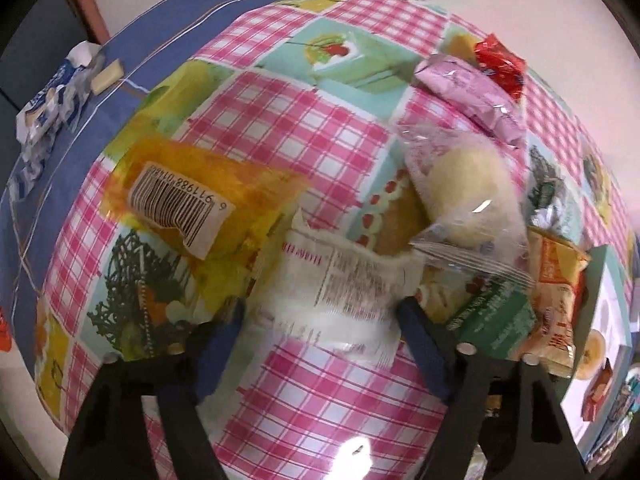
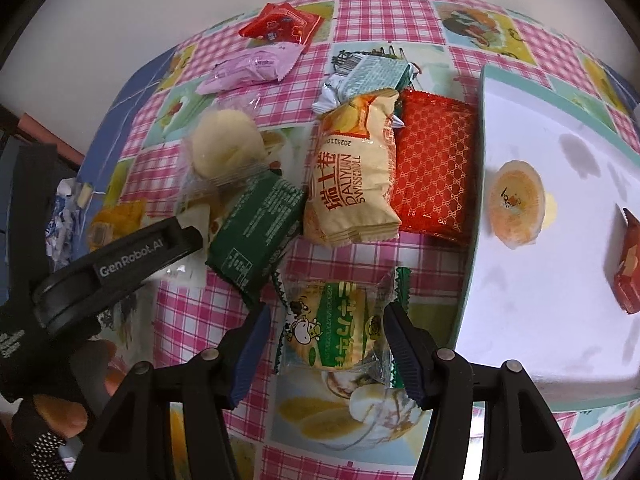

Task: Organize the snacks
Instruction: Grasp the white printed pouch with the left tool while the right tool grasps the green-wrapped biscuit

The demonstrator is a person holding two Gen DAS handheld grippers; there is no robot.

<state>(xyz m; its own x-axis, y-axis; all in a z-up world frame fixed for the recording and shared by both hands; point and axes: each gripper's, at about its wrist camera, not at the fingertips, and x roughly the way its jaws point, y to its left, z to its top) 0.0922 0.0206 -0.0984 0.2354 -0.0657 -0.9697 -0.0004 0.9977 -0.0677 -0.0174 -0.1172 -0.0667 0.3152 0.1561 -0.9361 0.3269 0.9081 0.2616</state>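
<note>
One snack (image 2: 334, 326) between right fingers (image 2: 404, 354)

Landmark: tray (image 2: 476, 208).
- Red packet (image 2: 434, 168) touches tray's left wall; no gap there.
- Swiss roll pack (image 2: 352, 184), green pack (image 2: 256, 228), round cake (image 2: 226, 148) crowd further left, overlapping.
- Bare cloth (image 2: 332, 264) near tray's lower left corner, above cow-print pack (image 2: 336, 332).
- Tray floor mostly free; jelly cup (image 2: 516, 204), red box (image 2: 628, 264) inside.
</note>
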